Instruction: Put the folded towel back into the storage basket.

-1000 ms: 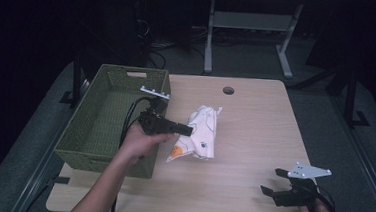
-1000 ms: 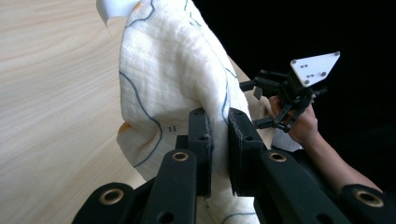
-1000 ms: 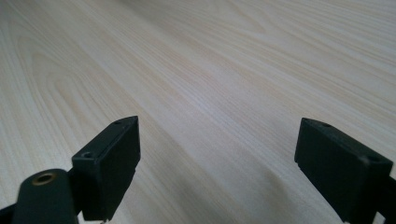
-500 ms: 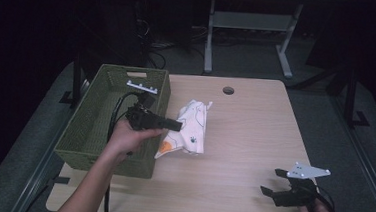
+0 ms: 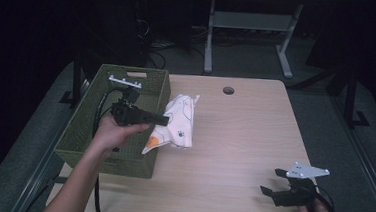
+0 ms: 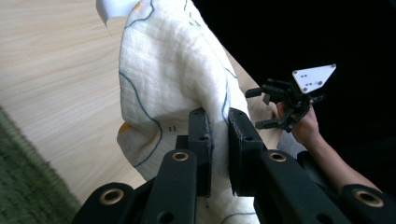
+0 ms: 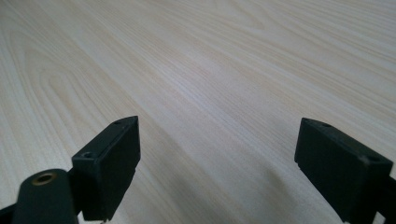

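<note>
The left gripper (image 5: 164, 119) had its jaws clamped on a fold of the white printed cloth (image 5: 177, 125), which hung lifted at the near rim of the green basket (image 5: 87, 124). The right gripper (image 5: 276, 184) rested wide open and empty over the table (image 5: 244, 135). The step in hand appeared to be carrying the cloth to the basket; the next move would call for bringing it over the opening before letting go.

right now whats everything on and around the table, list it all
cloth: one, white with dark line print and orange patches, pinched in the left tool, hanging beside the basket
basket: one, green woven, on the table's left edge
table: one, light wood, round cable hole near the far edge
desk frame: one, grey, on the floor behind
left tool: one, black, shut on the cloth
right tool: one, black, jaws open, at the table's near right corner
</note>
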A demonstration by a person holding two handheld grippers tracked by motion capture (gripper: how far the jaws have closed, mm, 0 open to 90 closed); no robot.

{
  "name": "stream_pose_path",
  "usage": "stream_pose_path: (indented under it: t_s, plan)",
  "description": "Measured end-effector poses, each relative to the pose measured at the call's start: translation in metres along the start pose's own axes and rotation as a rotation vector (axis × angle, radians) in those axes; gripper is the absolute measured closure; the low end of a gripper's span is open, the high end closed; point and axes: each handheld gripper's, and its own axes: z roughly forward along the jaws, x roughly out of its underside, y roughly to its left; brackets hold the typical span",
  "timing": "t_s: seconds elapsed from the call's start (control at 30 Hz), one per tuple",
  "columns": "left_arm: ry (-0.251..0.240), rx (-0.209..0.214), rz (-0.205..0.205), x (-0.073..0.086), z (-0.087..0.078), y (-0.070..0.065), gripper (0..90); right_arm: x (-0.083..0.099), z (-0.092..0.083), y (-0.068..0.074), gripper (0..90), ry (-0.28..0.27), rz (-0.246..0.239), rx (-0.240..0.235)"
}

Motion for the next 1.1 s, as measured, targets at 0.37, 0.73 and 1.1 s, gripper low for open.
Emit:
stream_pose_path:
  t_s: [0.37, 0.73, 1.1]
  plan:
    - [-0.025, -0.020, -0.013, 0.003, -0.020, 0.011, 82.1, 0.000, 0.001, 0.001, 13.8, 0.004, -0.001, 0.003]
    - [-0.050, -0.043, -0.044, 0.007, -0.043, 0.026, 82.1, 0.000, 0.001, 0.000, 13.8, 0.012, 0.006, 0.011]
    - [-0.067, -0.061, -0.064, 0.012, -0.061, 0.039, 82.1, 0.001, 0.003, -0.002, 13.8, 0.018, 0.014, 0.018]
